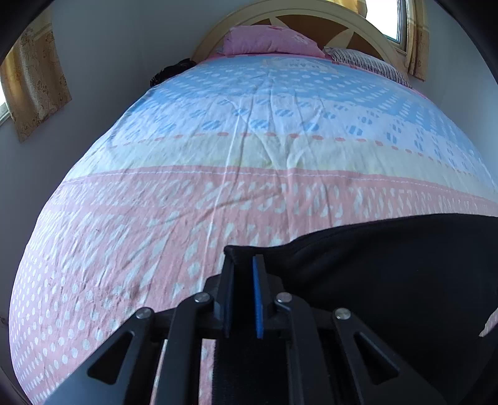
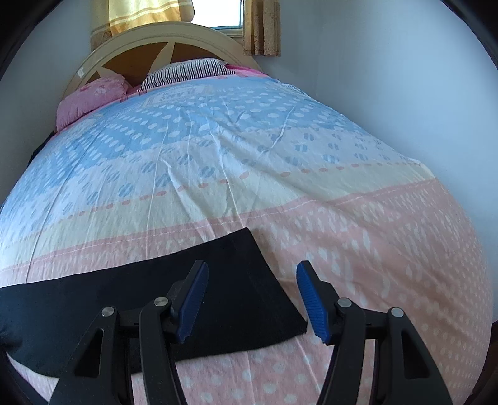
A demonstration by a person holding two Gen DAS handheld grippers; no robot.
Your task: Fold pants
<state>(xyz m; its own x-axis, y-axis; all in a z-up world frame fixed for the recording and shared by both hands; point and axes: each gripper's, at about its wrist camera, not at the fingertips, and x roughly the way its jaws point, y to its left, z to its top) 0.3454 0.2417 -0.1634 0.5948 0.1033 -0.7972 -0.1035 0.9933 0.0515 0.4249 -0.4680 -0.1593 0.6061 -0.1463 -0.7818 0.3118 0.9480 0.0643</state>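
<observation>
Black pants (image 2: 149, 299) lie flat across the near, pink part of the bed. In the left wrist view the pants (image 1: 389, 274) fill the lower right, and my left gripper (image 1: 244, 261) is shut on a corner of the black fabric, which shows between its blue pads. In the right wrist view my right gripper (image 2: 252, 274) is open, its jaws wide apart, just above the right end of the pants, with its left finger (image 2: 194, 296) over the cloth and its right finger (image 2: 311, 299) over the sheet.
The bed has a pink, yellow and blue dotted sheet (image 2: 249, 149). A pink pillow (image 2: 93, 93) and a striped pillow (image 2: 186, 71) lie by the cream headboard (image 2: 149, 37). White walls stand close on both sides. Curtained windows (image 2: 224, 15) are behind.
</observation>
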